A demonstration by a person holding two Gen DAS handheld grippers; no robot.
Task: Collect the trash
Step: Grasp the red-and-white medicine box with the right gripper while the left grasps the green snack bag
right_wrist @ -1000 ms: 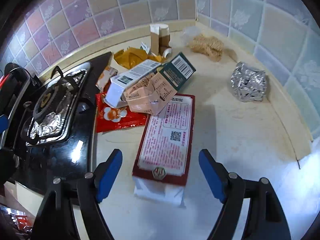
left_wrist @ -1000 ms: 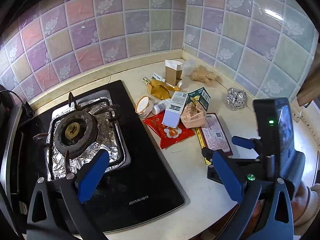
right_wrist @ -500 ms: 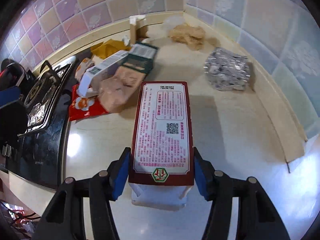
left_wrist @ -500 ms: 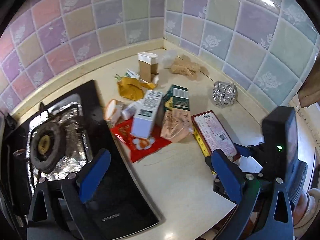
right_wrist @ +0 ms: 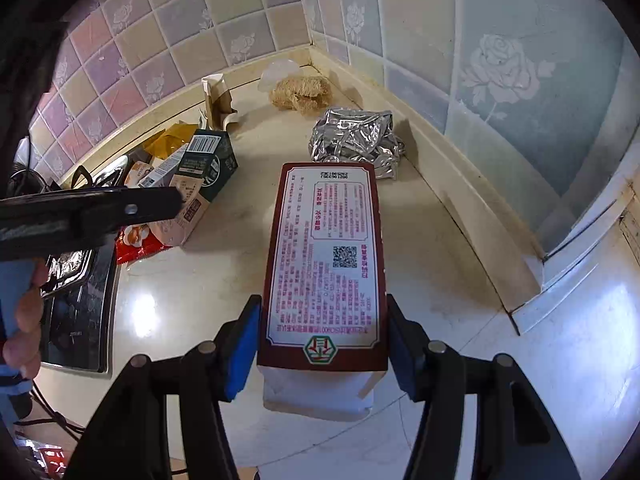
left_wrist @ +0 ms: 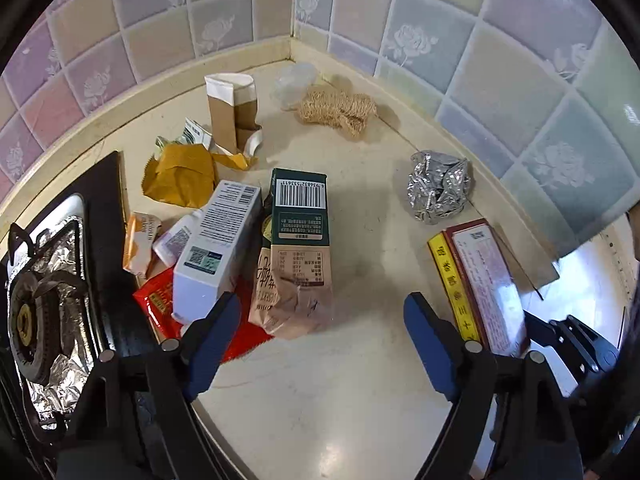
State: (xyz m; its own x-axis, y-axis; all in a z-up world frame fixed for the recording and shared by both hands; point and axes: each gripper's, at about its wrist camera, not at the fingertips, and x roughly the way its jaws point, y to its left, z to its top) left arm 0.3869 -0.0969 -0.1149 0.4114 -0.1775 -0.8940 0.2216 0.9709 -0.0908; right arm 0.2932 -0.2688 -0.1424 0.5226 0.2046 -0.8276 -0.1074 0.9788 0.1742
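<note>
Trash lies scattered over the pale counter (left_wrist: 360, 380) in the tiled corner. An opened brown and white carton (left_wrist: 231, 114) stands upright in the upper middle of the left wrist view; what is inside it cannot be seen. Below it lie a yellow paper bag (left_wrist: 180, 178), a white box (left_wrist: 216, 252), a dark green box (left_wrist: 300, 208) with a crumpled pink bag (left_wrist: 294, 292) at its lower end, and a red wrapper (left_wrist: 160, 300) under the white box. A ball of foil (left_wrist: 438, 190) sits at right by the wall, and a tan scrubber (left_wrist: 338, 110) lies near the corner. The stove burner (left_wrist: 36, 320), lined with foil, fills the lower left.

The right gripper (right_wrist: 320, 344) pinches a long red and white box (right_wrist: 326, 264) at its near end, both blue pads pressed against the box's sides in the lower middle of the right wrist view. The box stretches away toward the foil ball (right_wrist: 356, 140).

The left gripper (left_wrist: 320, 332) has its fingers spread and closing, with only bare counter between them. The pink bag lies just above the left finger (left_wrist: 212, 332), and the red and white box (left_wrist: 484, 284) lies just beyond the right finger.
</note>
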